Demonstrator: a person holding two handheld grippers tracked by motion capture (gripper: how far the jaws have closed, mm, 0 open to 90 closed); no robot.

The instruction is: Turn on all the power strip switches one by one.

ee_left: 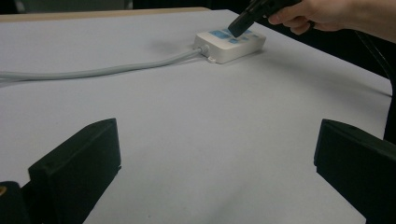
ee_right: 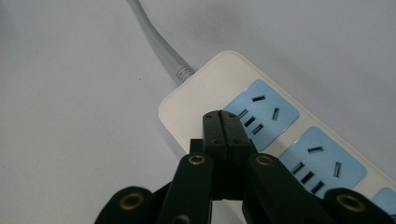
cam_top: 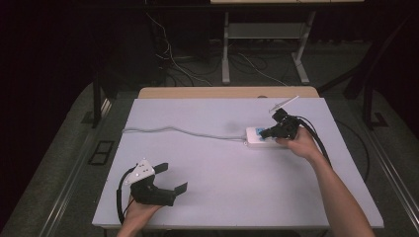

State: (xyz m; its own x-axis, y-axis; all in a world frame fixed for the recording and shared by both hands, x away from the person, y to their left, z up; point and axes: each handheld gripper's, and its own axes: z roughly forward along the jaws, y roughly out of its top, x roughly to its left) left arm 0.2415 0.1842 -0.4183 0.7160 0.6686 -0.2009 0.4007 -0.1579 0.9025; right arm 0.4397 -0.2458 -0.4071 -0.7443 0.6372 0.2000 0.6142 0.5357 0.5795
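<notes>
Left gripper (cam_top: pixel 173 177) sits at the near left corner of the table (cam_top: pixel 222 197), held by the left hand (cam_top: pixel 141 213). Jaws wide apart, nothing between them, just bare table surface. Grey plate (cam_top: pixel 141 170) on top, cable (cam_top: pixel 119 200) looping back off the near edge.

In the left gripper view both of its jaws stand at the frame edges with the white tabletop (ee_left: pixel 210 140) between, pointing toward the strip (ee_left: pixel 231 44) well beyond.

Mid-table: grey cord (cam_top: pixel 173 130) runs from the left side across to the power strip (cam_top: pixel 257 138), which lies flat on the right half, toward the far side. Cord enters the strip's left end.

Right gripper (cam_top: pixel 269 132) is over the strip, held by the right hand (cam_top: pixel 299 143), forearm coming in from the lower right. Its jaws are closed together, holding nothing. In the right gripper view the joined tips (ee_right: pixel 226 122) sit at the cord end of the strip (ee_right: pixel 205 88), right at the edge of the first blue socket (ee_right: pixel 264 112). Tips look to be on or just above the strip's top face; cannot tell if touching. A second blue socket (ee_right: pixel 322 163) is next along the strip.

Beyond the table: a wooden edge (cam_top: pixel 227 92), then floor with cables and metal legs (cam_top: pixel 226 49).
</notes>
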